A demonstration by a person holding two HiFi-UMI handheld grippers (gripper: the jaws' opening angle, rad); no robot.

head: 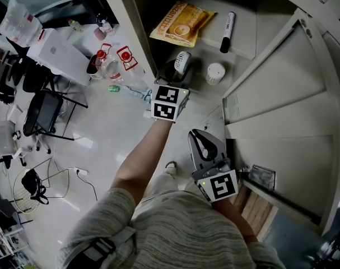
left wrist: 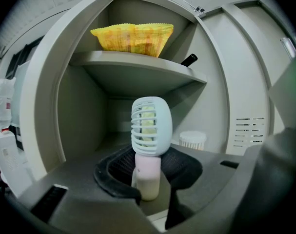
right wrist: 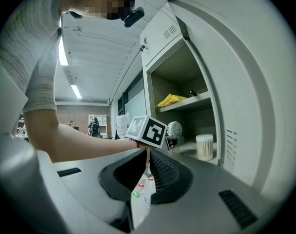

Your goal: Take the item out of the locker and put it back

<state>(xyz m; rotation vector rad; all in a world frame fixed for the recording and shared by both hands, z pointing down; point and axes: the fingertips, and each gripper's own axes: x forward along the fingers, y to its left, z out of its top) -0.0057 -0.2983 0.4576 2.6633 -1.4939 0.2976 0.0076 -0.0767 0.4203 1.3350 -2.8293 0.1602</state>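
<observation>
Left gripper view had the left gripper (left wrist: 150,195) inside the locker (left wrist: 82,111), jaws clamped on the pale handle of the fan (left wrist: 151,126), which stood upright on the lower shelf at frame centre. Best play looked like a firm, low grip and a straight pull outward, clear of the white tub (left wrist: 192,139) at its right. Up top, the upper shelf (left wrist: 138,69) carried a yellow snack bag (left wrist: 133,37) and a black marker (left wrist: 188,60). The right gripper (right wrist: 147,179) hung outside, jaws together, empty.
</observation>
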